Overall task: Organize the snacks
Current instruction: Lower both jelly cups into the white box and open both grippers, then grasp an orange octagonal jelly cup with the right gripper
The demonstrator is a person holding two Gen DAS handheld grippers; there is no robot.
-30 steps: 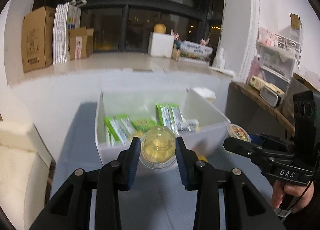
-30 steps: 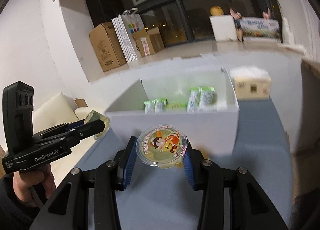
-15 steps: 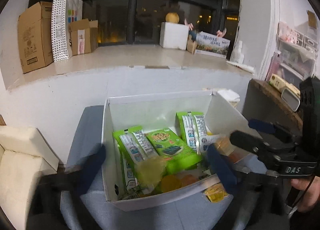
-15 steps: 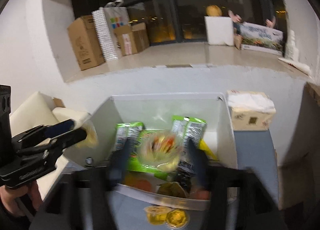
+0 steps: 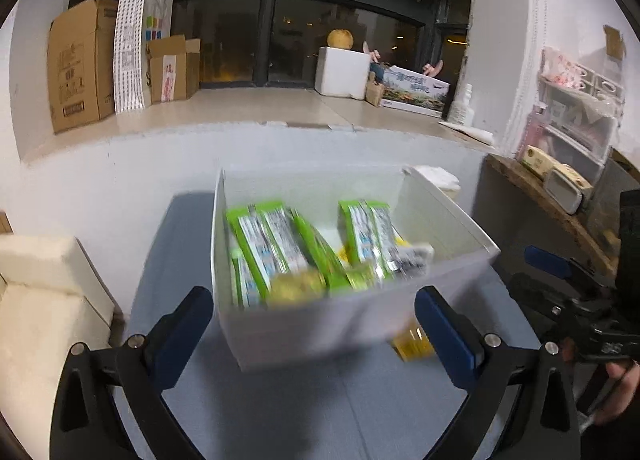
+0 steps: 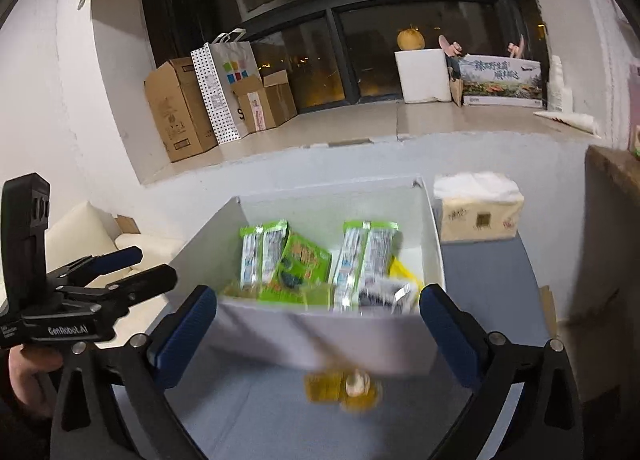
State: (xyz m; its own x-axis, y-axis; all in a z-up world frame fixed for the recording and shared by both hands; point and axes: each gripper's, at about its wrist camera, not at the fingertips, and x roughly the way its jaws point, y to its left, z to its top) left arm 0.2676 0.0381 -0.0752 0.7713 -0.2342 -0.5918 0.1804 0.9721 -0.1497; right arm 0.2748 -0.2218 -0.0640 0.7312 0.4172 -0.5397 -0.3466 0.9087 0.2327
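Note:
A white box (image 5: 304,332) stands on the grey-blue table and holds green snack packets (image 5: 276,244) and a yellow jelly cup (image 5: 296,292). It also shows in the right wrist view (image 6: 320,336) with its green packets (image 6: 304,260). My left gripper (image 5: 314,328) is open and empty in front of the box. My right gripper (image 6: 320,332) is open and empty at the box's near wall. Yellow jelly cups (image 6: 344,390) lie on the table just before the box, and they also show in the left wrist view (image 5: 412,344).
A tissue pack (image 6: 478,211) sits right of the box. A cream cushion (image 5: 40,300) lies to the left. A wooden shelf (image 5: 552,211) with containers is on the right. Cardboard boxes (image 5: 76,63) and a white foam box (image 5: 342,71) stand on the window ledge.
Both grippers held jelly cups one second ago, moved over the box, opened and let them go. Both have now drawn back, open and empty.

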